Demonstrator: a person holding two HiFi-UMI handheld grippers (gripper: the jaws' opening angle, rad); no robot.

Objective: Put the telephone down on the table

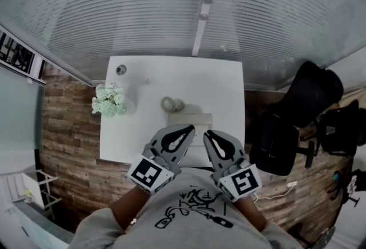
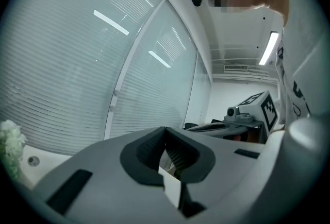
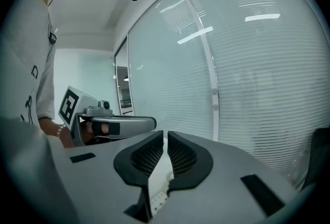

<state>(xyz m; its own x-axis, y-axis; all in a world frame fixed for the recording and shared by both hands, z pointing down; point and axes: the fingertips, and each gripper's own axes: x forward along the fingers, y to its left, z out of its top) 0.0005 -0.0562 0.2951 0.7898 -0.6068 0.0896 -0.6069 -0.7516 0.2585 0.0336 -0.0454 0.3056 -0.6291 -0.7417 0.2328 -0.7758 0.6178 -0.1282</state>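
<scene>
1. Starting at the left, a pale green bunch of flowers [image 1: 108, 100] in a white pot is seen at the left edge of the white rectangular table [image 1: 220, 79], well apart from both tools.
2. A small greyish round object [image 1: 171, 105], too blurred to be named, is seen near the table's middle.
3. The left gripper [image 1: 190, 129] is held close to the person's chest, its grey jaws pressed together with nothing between them.
4. Just beyond the tips and between them, a pale flat oblong block [image 1: 191, 118] is found lying on the table. It is judged to be the telephone, though blurred. Its long axis runs across the picture, square to the way both grippers point.
5. The right gripper [image 1: 207, 134] is likewise closed and empty, its jaws all but touching.
6. Neither hand is judged clearly nearer, and the placing is judged already done.
</scene>
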